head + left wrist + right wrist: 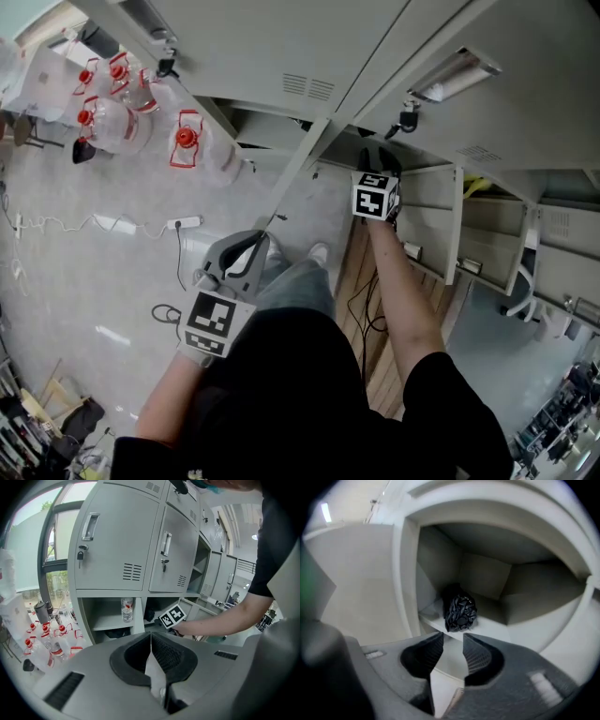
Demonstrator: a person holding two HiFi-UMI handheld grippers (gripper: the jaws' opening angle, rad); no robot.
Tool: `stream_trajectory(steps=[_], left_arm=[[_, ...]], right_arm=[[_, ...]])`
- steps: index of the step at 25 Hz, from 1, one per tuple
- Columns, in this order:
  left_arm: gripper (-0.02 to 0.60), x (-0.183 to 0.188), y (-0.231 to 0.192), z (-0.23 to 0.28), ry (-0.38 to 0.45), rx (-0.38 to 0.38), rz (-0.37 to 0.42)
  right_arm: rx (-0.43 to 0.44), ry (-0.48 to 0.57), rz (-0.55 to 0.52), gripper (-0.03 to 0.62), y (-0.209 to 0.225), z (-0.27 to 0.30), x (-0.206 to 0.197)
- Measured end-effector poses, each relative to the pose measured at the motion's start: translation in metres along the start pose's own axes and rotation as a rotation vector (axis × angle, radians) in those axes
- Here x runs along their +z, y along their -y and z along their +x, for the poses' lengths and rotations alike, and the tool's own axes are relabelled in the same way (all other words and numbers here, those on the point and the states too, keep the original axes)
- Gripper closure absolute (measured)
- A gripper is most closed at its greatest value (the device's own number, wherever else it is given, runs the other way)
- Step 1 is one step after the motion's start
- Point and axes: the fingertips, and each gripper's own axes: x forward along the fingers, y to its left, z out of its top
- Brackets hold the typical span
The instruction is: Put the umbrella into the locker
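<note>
In the head view I look steeply down at a bank of grey lockers (281,47). My right gripper (373,169) reaches at arm's length into an open lower compartment. Its tips are dark against the opening, and I cannot make out the umbrella from here. My left gripper (246,255) hangs close to my body over the floor (94,281), where water bottles (122,117) with red caps stand off to the left.

In the left gripper view its fingers (171,653) are pressed together with nothing between them. Only this view shows the right gripper's marker cube (171,616) at the compartment's mouth, and a clear bottle (126,610) standing in the neighbouring compartment.

Only the right gripper view shows the umbrella (459,611) plainly: black, folded short, its fabric crinkled. It lies on the locker's shelf (501,627) toward the back left corner. The right fingers (480,656) stand apart and empty, and the umbrella is just beyond their tips, not touching them.
</note>
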Motion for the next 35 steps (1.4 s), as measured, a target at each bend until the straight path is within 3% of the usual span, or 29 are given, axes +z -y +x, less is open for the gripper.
stream_trajectory(steps=[5, 15, 21, 35], left_arm=[[0.565, 0.018, 0.007, 0.001, 0.035, -0.003, -0.001], [0.566, 0.062, 0.039, 0.011, 0.113, -0.042, 0.014], [0.566, 0.079, 0.059, 0.011, 0.142, -0.072, 0.016], [0.566, 0.126, 0.073, -0.011, 0.258, -0.085, 0.0]], right_arm=[[0.051, 0.061, 0.081, 0.471, -0.011, -0.045, 0.002], [0.138, 0.188, 0.121, 0.593, -0.008, -0.155, 0.025], [0.181, 0.246, 0.18, 0.597, 0.013, -0.219, 0.051], [0.17, 0.358, 0.192, 0.597, 0.056, -0.323, 0.084]])
